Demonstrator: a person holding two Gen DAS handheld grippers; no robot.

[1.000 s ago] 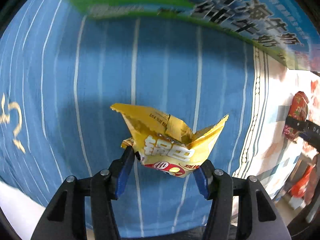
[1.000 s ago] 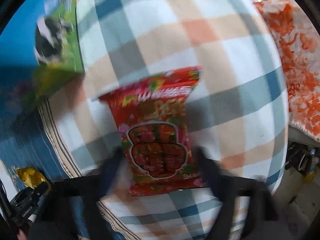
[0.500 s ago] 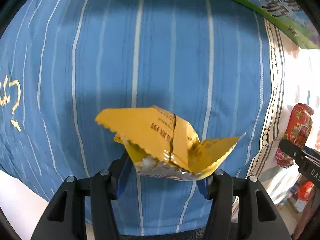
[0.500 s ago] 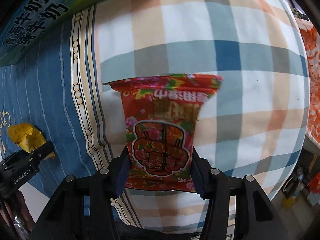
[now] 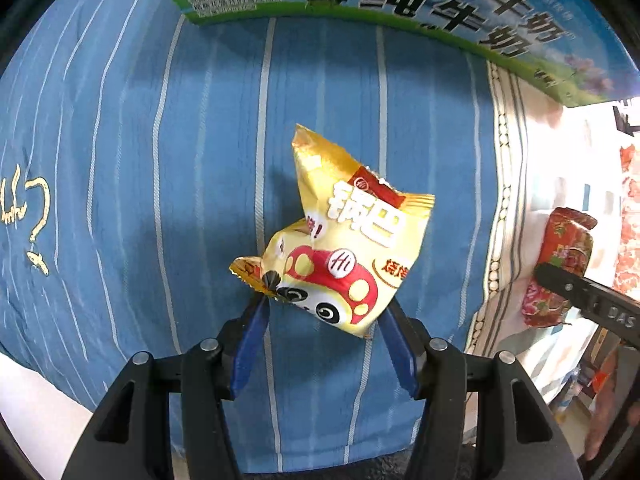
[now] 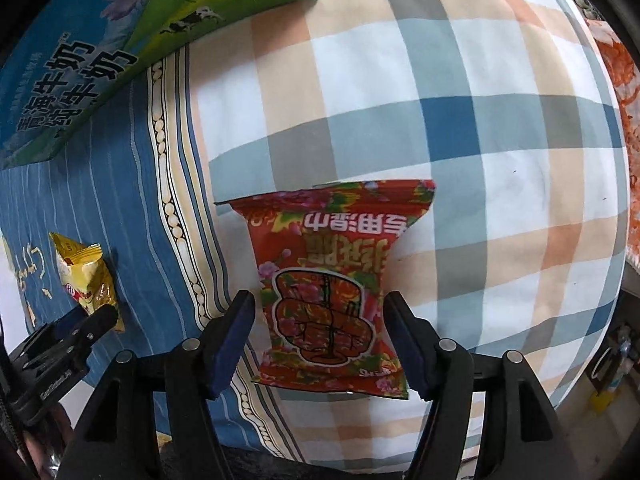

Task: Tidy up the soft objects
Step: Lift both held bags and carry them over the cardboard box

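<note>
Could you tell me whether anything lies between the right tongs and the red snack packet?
Nothing visible does. The red snack packet lies on the checked cloth directly between the opening fingers of the right tongs, with a bare gap showing on each side.

Bright, sharp, fisheye-warped edges

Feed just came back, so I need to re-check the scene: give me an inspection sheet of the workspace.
Surface: blue striped sheet beside plaid cloth.
Job's things: yellow packet in left gripper; red packet between the fingers of right gripper.
Clutter: milk carton on the sheet.
Grippers: left shut on yellow packet; right opening, pads off red packet.
Cables: nothing seen.
Surroundings: orange cloth at right edge.
</note>
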